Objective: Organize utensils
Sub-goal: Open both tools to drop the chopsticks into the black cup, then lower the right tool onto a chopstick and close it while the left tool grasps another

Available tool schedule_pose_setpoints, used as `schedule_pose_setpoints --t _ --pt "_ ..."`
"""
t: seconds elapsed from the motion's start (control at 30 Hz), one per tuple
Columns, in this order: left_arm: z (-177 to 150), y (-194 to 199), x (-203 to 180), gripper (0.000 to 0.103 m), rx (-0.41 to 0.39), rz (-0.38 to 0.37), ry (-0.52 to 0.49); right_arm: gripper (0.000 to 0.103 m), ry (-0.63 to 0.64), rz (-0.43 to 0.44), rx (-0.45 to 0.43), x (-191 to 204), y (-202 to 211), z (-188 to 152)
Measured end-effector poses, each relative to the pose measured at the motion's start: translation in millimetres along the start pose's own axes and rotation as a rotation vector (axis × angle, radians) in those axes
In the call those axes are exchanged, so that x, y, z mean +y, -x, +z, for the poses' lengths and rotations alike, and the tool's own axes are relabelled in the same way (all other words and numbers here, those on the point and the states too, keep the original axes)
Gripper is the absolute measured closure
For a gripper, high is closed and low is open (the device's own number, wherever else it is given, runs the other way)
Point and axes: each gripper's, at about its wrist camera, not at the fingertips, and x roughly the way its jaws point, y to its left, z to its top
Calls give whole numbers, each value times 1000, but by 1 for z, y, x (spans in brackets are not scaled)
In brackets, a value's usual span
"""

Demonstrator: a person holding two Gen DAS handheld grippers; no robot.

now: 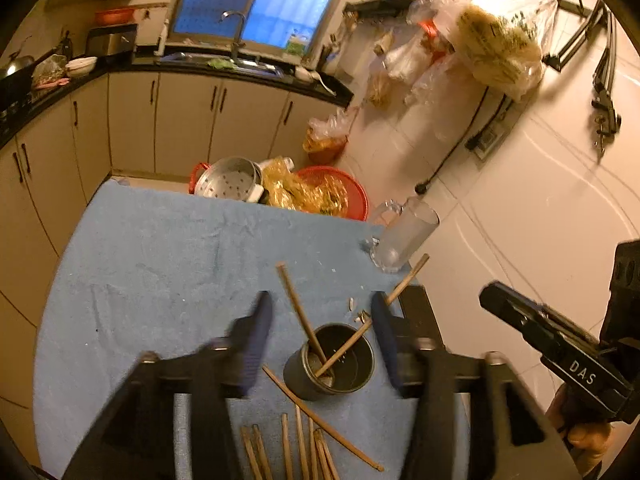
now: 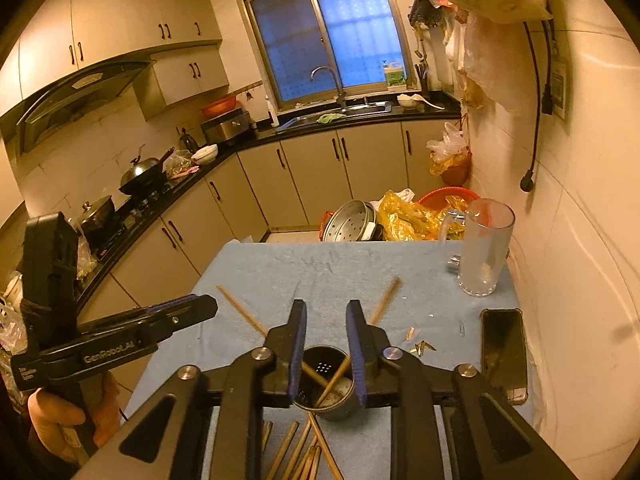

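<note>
A dark metal utensil cup [image 1: 330,362] stands on the blue cloth; it also shows in the right wrist view [image 2: 326,384]. Two wooden chopsticks [image 1: 302,316] lean in it, crossing. Several more chopsticks [image 1: 298,444] lie flat in front of the cup, also in the right wrist view [image 2: 298,450]. My left gripper [image 1: 322,306] is open and empty above the cup. My right gripper [image 2: 326,312] is open and empty, its jaws astride the cup from above. The right gripper's body [image 1: 560,344] shows at the right of the left wrist view.
A glass mug [image 2: 484,248] stands at the cloth's far right, a black phone [image 2: 504,350] nearer. Small scraps [image 2: 422,346] lie between them. Beyond the table are a steamer pot [image 2: 350,220] and a red basin with yellow bags [image 2: 424,210]. The wall is close on the right.
</note>
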Motion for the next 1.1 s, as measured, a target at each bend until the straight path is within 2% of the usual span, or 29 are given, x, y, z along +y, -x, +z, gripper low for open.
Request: schedule_pose_setpoints --t 0.17,0.33,0.57,0.7,0.9,1.1 --pt "-12 20 12 48 -16 -5 6 73 -11 16 7 -3 11 -17" --pt "-42 29 37 48 18 20 35 72 -34 31 37 -13 15 -53" --pt "-100 13 71 48 123 62 101 72 -106 43 146 -37 -1 -112" --pt "-126 -6 85 48 194 83 137 72 -128 41 204 -45 -16 -133" --pt "-145 -25 87 48 257 121 121 72 -118 58 293 -41 -36 -162" --pt "-149 -50 79 48 303 139 94 72 -108 60 358 -43 -48 -187"
